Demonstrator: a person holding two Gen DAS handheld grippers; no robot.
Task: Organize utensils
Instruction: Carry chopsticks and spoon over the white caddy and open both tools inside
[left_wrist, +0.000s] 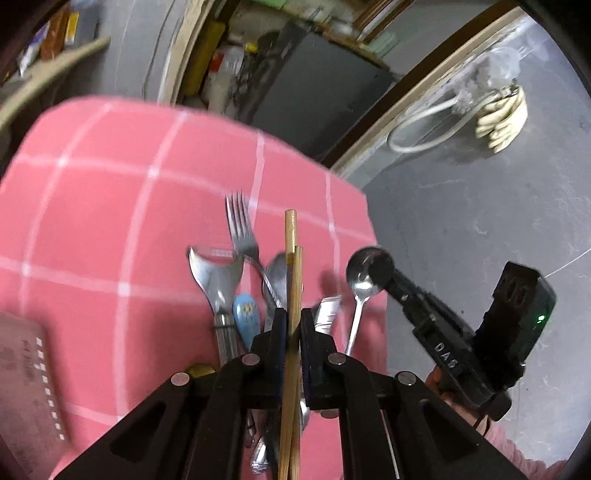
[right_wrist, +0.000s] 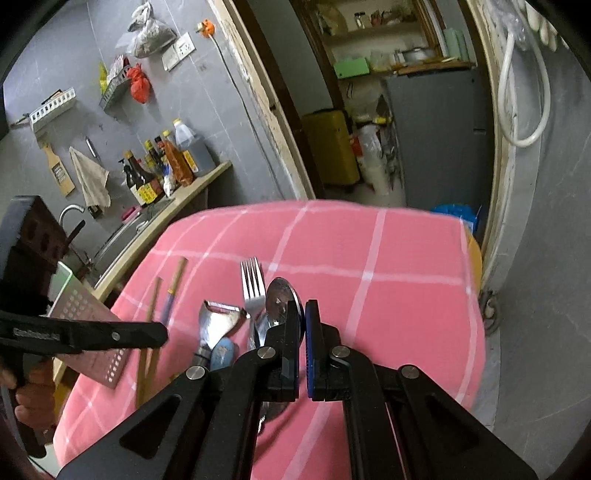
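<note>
Tablecloth (left_wrist: 110, 206) pink with thin white grid lines (big checks). Chopsticks (left_wrist: 291, 266) light tan wood; in the right wrist view one chopstick shows a bluish-purple band mid-length. Fork (left_wrist: 242, 229) shiny silver. Spoon (left_wrist: 367, 271) silver, dark reflection in the bowl. Peeler (left_wrist: 216, 275) silver head, ribbed grey handle. Small spoon handle (left_wrist: 245, 319) light blue with a little printed pattern (blurred, can't read it). Grater (right_wrist: 92, 328) dull pinkish-grey metal with rows of small pale holes, pale green edge behind it. Left gripper (left_wrist: 293, 325) black, dark blue pads. Right gripper (right_wrist: 304, 332) black, bright blue ribbed pad. Wall (right_wrist: 207, 92) grey tile. Hose (right_wrist: 517, 110) white.
</note>
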